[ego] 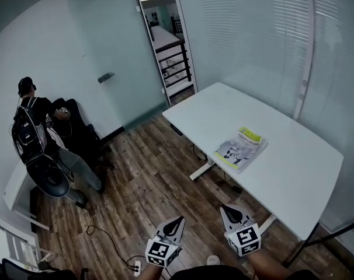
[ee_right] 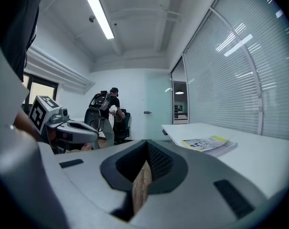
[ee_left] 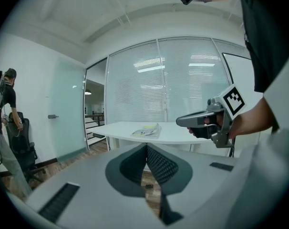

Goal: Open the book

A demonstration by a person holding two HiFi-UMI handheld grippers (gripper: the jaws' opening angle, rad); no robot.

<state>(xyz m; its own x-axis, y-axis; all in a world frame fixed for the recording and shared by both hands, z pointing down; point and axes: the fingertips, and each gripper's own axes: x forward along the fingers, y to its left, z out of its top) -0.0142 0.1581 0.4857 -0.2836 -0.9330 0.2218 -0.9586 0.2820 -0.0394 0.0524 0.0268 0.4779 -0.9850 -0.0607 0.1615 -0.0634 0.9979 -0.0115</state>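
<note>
A closed book [ego: 241, 149] with a white and yellow-green cover lies flat on the white table [ego: 294, 156], near its front edge. Both grippers hang over the wooden floor, well short of the table and apart from the book. My left gripper [ego: 179, 220] is shut with nothing in it; its jaws meet at the tip in the left gripper view [ee_left: 147, 147]. Beside it, my right gripper [ego: 228, 210] points toward the table, its jaws also together and empty [ee_right: 146, 144]. The book [ee_left: 146, 130] shows far ahead in the left gripper view and at the right [ee_right: 211, 143] in the right gripper view.
A person with a backpack [ego: 31, 127] stands by a black office chair [ego: 48, 179] at the left wall. A cable and power strip [ego: 136, 266] lie on the floor near my feet. Glass walls with blinds [ego: 264, 45] run behind the table, and a glass door [ego: 115, 57] stands beyond.
</note>
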